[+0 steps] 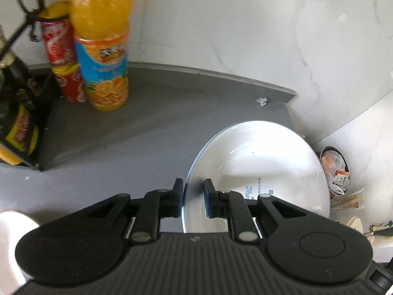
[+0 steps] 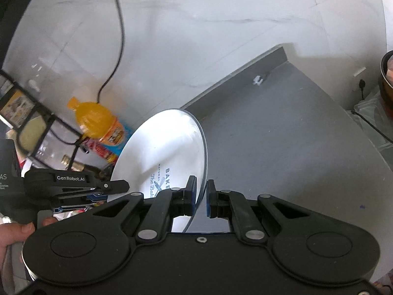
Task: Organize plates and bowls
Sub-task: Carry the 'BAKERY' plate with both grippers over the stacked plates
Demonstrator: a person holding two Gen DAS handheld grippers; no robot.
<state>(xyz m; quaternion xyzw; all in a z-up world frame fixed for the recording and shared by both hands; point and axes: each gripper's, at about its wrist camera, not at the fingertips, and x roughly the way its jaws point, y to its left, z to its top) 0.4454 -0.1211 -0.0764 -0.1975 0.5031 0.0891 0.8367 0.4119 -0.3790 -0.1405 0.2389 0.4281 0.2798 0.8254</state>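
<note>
Both tongs are gripping one white plate: the left tongs (image 1: 193,198) are pinching its left rim and the right tongs (image 2: 202,198) its right rim, holding the plate (image 1: 260,169) tilted above the grey tabletop (image 1: 137,132). Farther back, one orange bottle (image 1: 103,44) is standing just beside two red cans (image 1: 65,54) stacked against the white wall (image 1: 245,29).
</note>
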